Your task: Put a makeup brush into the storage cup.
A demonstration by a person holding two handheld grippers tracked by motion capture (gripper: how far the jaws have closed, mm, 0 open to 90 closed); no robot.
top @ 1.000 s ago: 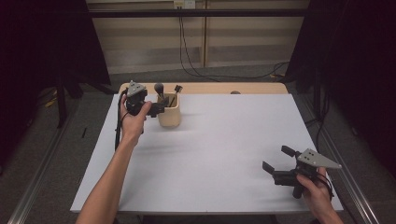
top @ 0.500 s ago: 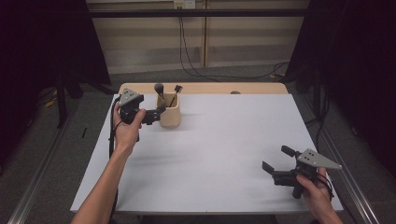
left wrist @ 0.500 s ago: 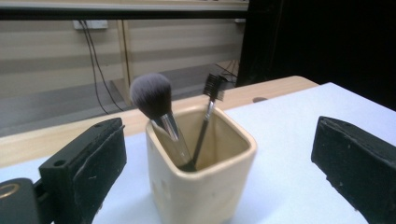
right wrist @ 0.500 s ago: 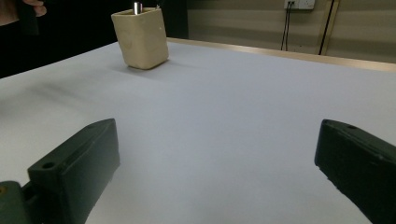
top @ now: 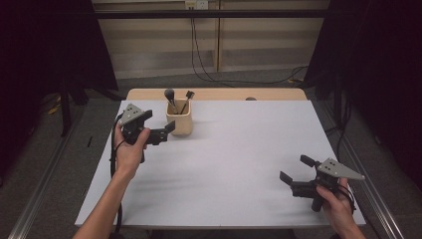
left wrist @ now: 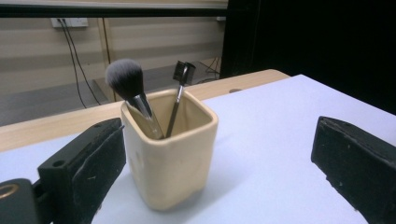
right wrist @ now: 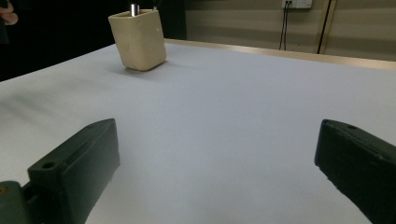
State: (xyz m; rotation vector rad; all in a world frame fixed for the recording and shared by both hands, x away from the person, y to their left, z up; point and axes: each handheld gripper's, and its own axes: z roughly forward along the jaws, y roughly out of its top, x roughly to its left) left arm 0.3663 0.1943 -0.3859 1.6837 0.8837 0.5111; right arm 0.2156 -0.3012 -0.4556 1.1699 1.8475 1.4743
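Observation:
A cream square cup [top: 179, 122] stands at the far left of the white table [top: 239, 149]. It holds a fluffy powder brush [top: 169, 94] and a small comb brush [top: 189, 94], both upright. My left gripper [top: 166, 133] is open just left of the cup, jaws pointing at it without touching. In the left gripper view the cup [left wrist: 170, 158] sits close, toward the left jaw, with the powder brush [left wrist: 125, 79] and comb brush [left wrist: 183, 72] sticking out. My right gripper [top: 293, 168] is open and holds nothing near the front right corner. The cup [right wrist: 138, 39] shows far off in its view.
A bare wooden strip [top: 224, 93] runs along the table's far edge, with a small dark spot [top: 250, 98] on it. Cables [top: 199, 55] hang down the wall behind. Dark curtains flank both sides. A cable trails from the left gripper along the forearm [top: 113, 164].
My left gripper has come back from over the cup toward the person and lower, now level with the cup's left side. The right gripper has not moved.

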